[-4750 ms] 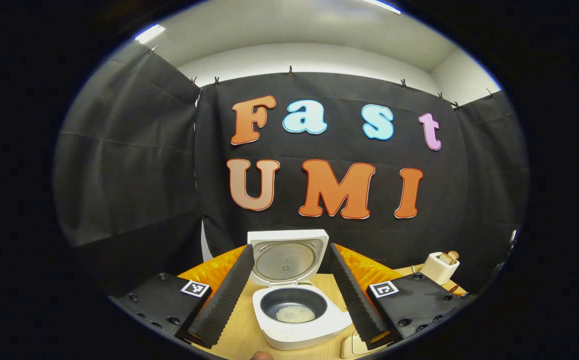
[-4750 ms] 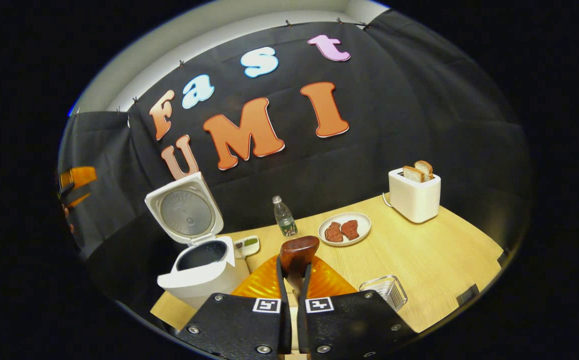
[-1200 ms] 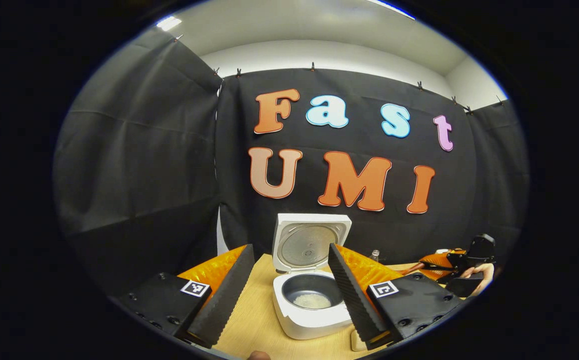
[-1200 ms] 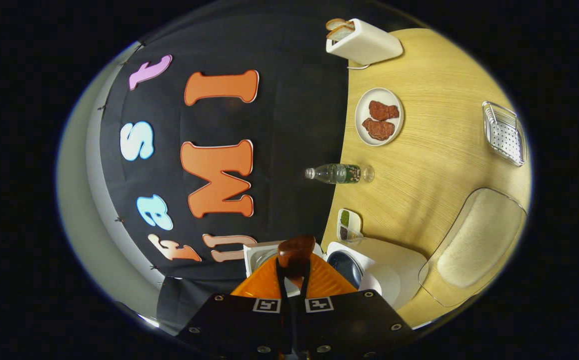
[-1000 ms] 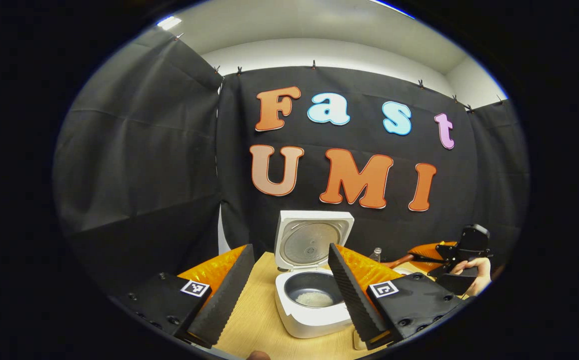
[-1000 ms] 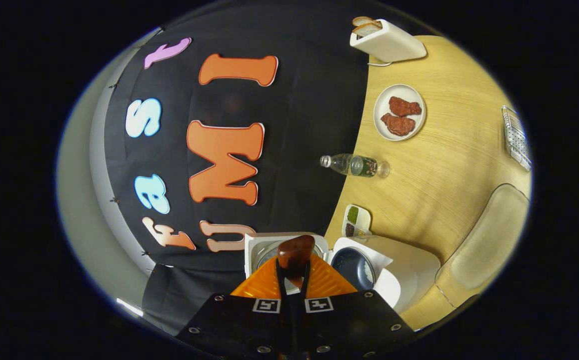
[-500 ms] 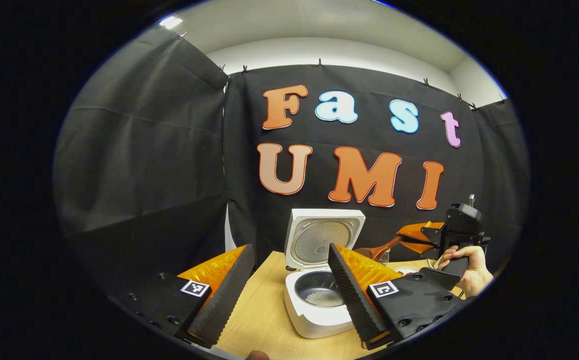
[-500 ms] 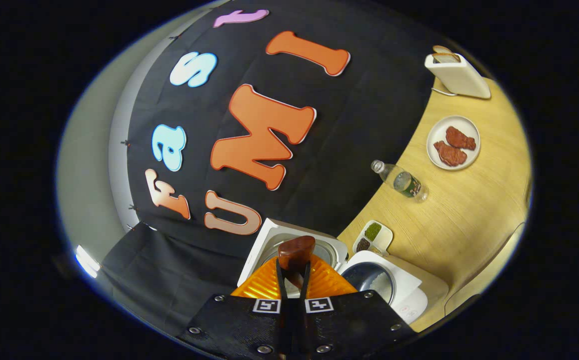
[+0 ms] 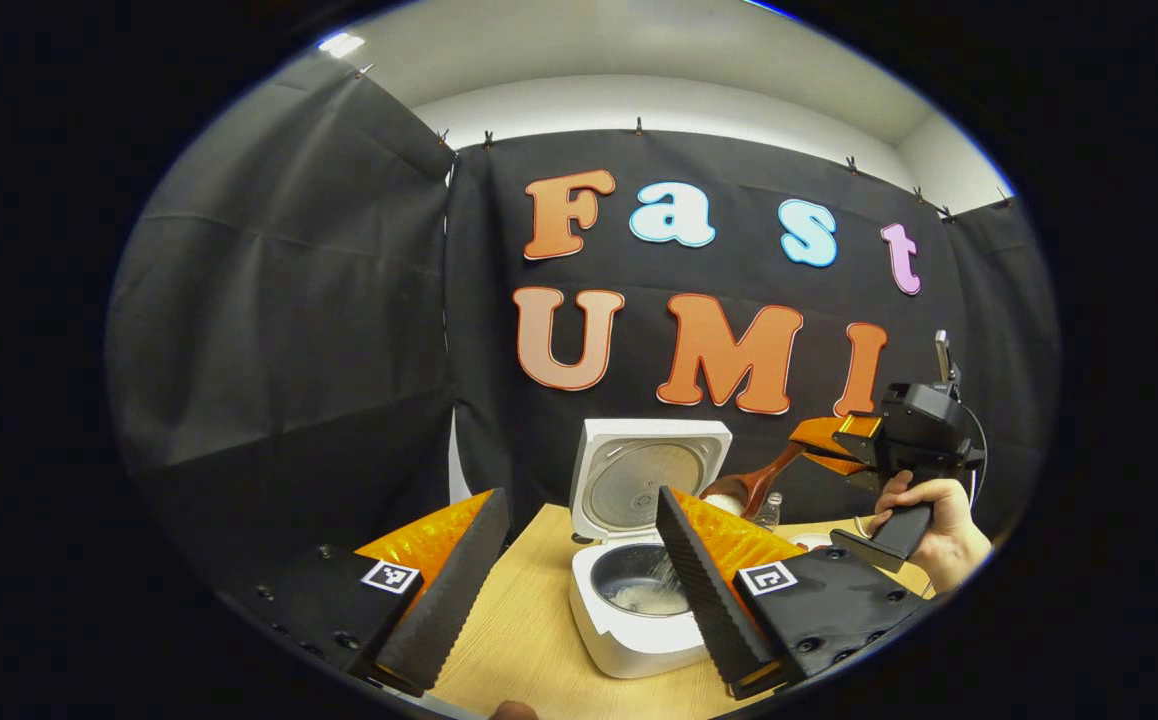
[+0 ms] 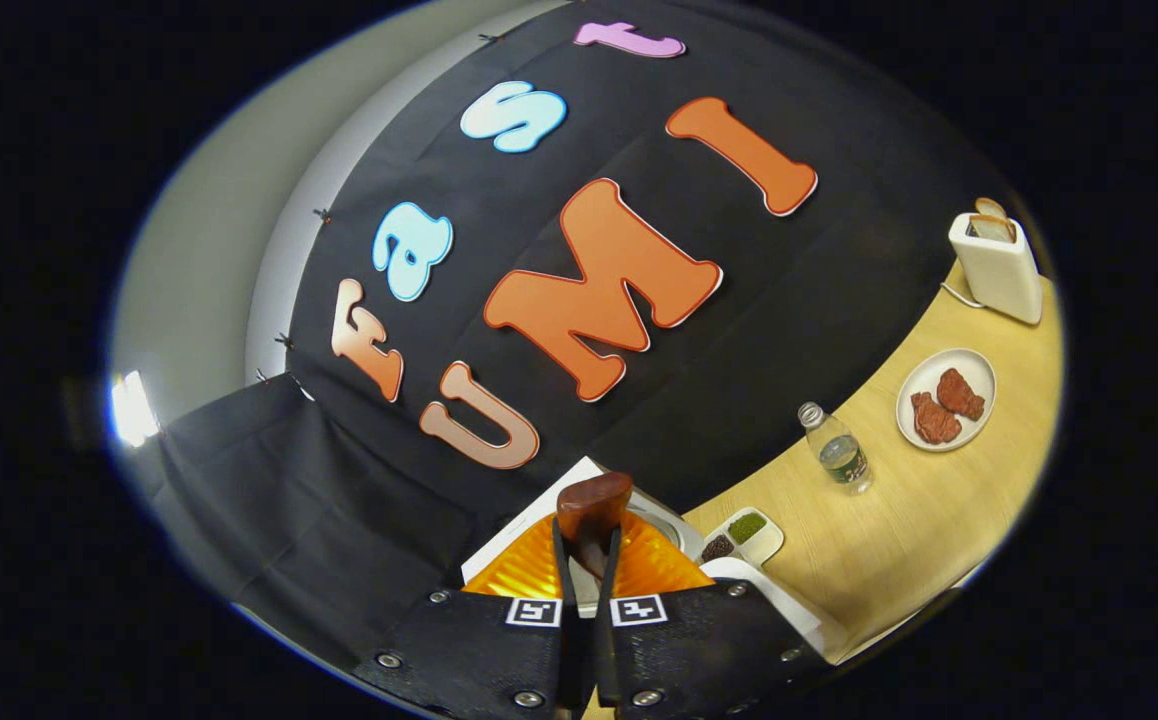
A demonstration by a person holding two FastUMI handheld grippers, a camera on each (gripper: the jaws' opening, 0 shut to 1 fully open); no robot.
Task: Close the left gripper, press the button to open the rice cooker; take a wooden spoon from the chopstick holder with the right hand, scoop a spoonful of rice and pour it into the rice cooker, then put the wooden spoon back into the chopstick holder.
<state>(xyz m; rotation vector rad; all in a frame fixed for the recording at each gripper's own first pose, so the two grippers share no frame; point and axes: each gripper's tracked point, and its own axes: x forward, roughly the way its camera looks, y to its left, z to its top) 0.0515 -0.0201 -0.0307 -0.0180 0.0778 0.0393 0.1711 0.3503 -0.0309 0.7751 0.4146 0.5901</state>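
Note:
The white rice cooker (image 9: 629,640) stands open on the wooden table, its lid (image 9: 651,475) upright and white rice (image 9: 639,598) in the dark pot. My left gripper (image 9: 579,497) is open, its fingers either side of the cooker and apart from it. To the right a hand (image 9: 939,525) holds my right gripper (image 9: 819,445), shut on the handle of the wooden spoon (image 9: 744,488); the bowl tips down above the pot and a thin stream of rice seems to fall. In the right gripper view the spoon (image 10: 594,498) juts from the shut gripper (image 10: 587,535) over the cooker lid (image 10: 529,530).
On the table to the right stand a small seasoning dish (image 10: 744,535), a water bottle (image 10: 836,450), a plate of meat (image 10: 944,412) and a white toaster (image 10: 994,265) with bread. Black cloth walls close the back and left.
The right gripper has risen and rolled with the spoon, so its bowl now tips over the pot. The left gripper has barely moved and stays open.

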